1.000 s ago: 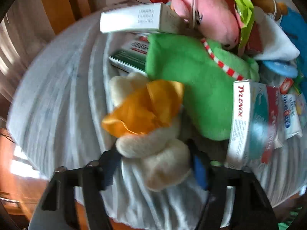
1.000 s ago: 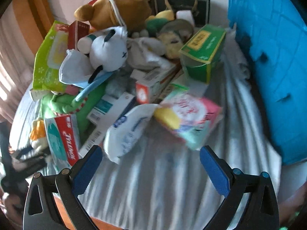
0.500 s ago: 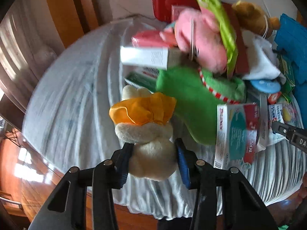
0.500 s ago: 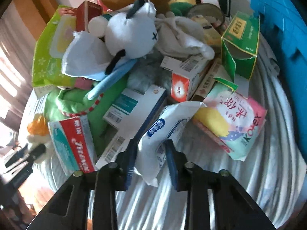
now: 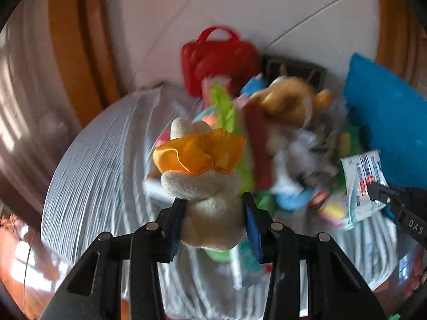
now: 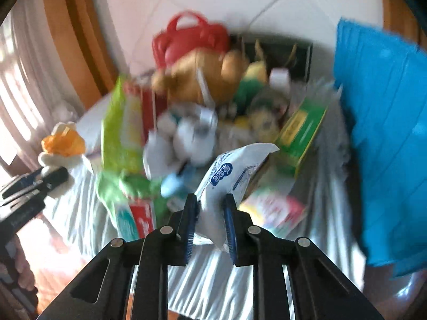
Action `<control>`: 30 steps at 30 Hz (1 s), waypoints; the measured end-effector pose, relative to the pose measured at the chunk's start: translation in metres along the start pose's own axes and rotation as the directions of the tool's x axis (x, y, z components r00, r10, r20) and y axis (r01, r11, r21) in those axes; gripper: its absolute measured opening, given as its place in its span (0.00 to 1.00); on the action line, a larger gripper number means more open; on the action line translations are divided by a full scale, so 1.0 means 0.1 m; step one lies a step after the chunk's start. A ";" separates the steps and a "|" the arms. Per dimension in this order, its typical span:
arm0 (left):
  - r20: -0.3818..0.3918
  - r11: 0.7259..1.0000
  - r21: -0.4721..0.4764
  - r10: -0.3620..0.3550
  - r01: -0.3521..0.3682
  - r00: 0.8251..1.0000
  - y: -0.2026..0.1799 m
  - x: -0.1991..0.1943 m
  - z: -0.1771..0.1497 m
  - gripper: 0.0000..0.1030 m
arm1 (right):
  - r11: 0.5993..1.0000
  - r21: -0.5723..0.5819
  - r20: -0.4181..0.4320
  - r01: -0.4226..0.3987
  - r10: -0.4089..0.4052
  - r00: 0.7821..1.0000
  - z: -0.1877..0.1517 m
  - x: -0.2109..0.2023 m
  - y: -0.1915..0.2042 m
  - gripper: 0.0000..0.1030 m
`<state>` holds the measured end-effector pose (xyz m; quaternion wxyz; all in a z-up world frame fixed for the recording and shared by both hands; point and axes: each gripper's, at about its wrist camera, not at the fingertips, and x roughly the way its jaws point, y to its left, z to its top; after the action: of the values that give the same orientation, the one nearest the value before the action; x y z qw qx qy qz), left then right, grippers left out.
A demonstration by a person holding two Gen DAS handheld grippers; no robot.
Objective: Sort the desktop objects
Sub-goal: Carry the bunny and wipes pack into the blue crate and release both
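Observation:
My left gripper (image 5: 213, 205) is shut on a cream plush toy (image 5: 205, 184) with an orange ruffle, lifted above the striped grey tablecloth (image 5: 101, 176). In the right wrist view this toy (image 6: 61, 146) hangs at the far left. My right gripper (image 6: 210, 200) has its jaws closing on a white wipes packet (image 6: 234, 165) with a blue logo; the pads press its lower end and it hangs clear of the pile. In the left wrist view the packet (image 5: 360, 178) shows at the right edge in the other gripper's fingers (image 5: 384, 200).
A blurred heap covers the cloth: a brown teddy bear (image 6: 202, 77), a white plush (image 6: 192, 138), a green box (image 6: 301, 133), a light-green wipes pack (image 6: 120, 133) and a red-and-teal box (image 6: 136, 216). A red bag (image 6: 186, 40) stands behind, a blue crate (image 6: 387, 133) at the right.
The left gripper closed on the cream plush and raised it off the cloth. The right gripper went from wide open to clamped on the white packet and lifted it.

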<state>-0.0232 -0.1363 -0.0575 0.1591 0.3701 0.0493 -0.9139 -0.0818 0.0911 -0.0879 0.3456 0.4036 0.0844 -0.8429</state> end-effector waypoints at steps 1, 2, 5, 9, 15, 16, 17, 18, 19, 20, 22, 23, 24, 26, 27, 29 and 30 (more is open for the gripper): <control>0.017 1.000 0.014 -0.016 0.016 1.000 -0.09 -0.03 0.07 0.39 | 1.000 0.002 0.027 0.011 -0.011 1.000 0.07 -0.09 -0.05 0.20; 0.035 0.999 0.026 -0.036 0.035 0.999 -0.17 -0.08 0.16 0.39 | 1.000 0.010 0.054 0.018 -0.018 0.998 0.12 -0.17 -0.06 0.20; 0.091 0.991 0.078 -0.116 0.109 0.989 -0.45 -0.23 0.41 0.39 | 0.998 0.028 0.151 0.054 -0.058 0.987 0.39 -0.55 -0.12 0.20; 0.133 0.971 0.147 -0.206 0.187 0.969 -0.94 -0.37 0.74 0.39 | 0.993 0.060 0.245 0.099 -0.110 0.963 0.60 -1.01 -0.30 0.20; 0.175 0.930 0.235 -0.326 0.282 0.929 -1.84 -0.65 1.04 0.39 | 0.968 0.129 0.323 0.216 -0.247 0.914 0.77 -1.61 -0.95 0.20; 0.179 0.924 0.244 -0.343 0.296 0.922 -2.01 -0.69 1.08 0.39 | 0.962 0.138 0.325 0.233 -0.267 0.907 0.79 -1.71 -1.10 0.20; 0.183 0.918 0.254 -0.356 0.306 0.916 -2.20 -0.73 1.11 0.39 | 0.958 0.146 0.325 0.247 -0.282 0.903 0.79 -1.76 -1.22 0.20; 0.190 0.914 0.258 -0.367 0.315 0.911 -2.42 -0.78 1.15 0.39 | 0.950 0.153 0.321 0.273 -0.309 0.895 0.79 -1.84 -1.40 0.20; 0.188 0.904 0.267 -0.388 0.333 0.902 -2.65 -0.82 1.18 0.39 | 0.944 0.156 0.318 0.291 -0.326 0.890 0.79 -1.89 -1.52 0.20; 0.185 0.897 0.273 -0.404 0.348 0.896 -2.87 -0.84 1.21 0.39 | 0.938 0.160 0.314 0.308 -0.344 0.885 0.77 -1.97 -1.70 0.20; 0.176 0.886 0.280 -0.427 0.370 0.887 -3.24 -0.88 1.26 0.39 | 0.930 0.168 0.296 0.326 -0.363 0.883 0.72 -2.13 -2.07 0.20; 0.167 0.880 0.288 -0.434 0.377 0.885 -3.44 -0.90 1.26 0.39 | 0.927 0.168 0.282 0.335 -0.371 0.885 0.70 -2.18 -2.27 0.20; 0.153 0.874 0.296 -0.442 0.386 0.884 -3.64 -0.90 1.26 0.39 | 0.924 0.169 0.270 0.343 -0.379 0.885 0.69 -2.19 -2.40 0.20; 0.117 0.868 0.307 -0.441 0.390 0.890 -4.01 -0.87 1.25 0.39 | 0.916 0.165 0.235 0.366 -0.397 0.887 0.65 -2.22 -2.73 0.20; 0.093 0.866 0.309 -0.439 0.393 0.894 -4.19 -0.85 1.24 0.39 | 0.913 0.161 0.210 0.374 -0.402 0.891 0.61 -2.22 -2.91 0.20; 0.040 0.861 0.312 -0.435 0.402 0.900 -4.50 -0.80 1.18 0.39 | 0.908 0.154 0.151 0.390 -0.411 0.899 0.54 -2.16 -3.20 0.20; 0.023 0.863 0.314 -0.425 0.397 0.905 -4.61 -0.77 1.16 0.39 | 0.905 0.149 0.133 0.398 -0.417 0.899 0.52 -2.17 -3.30 0.20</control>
<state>-0.1985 0.2950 0.0669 -0.0955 0.3286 -0.0204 -0.9394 -0.2344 0.4272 0.0612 0.1428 0.3270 0.0889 -0.9299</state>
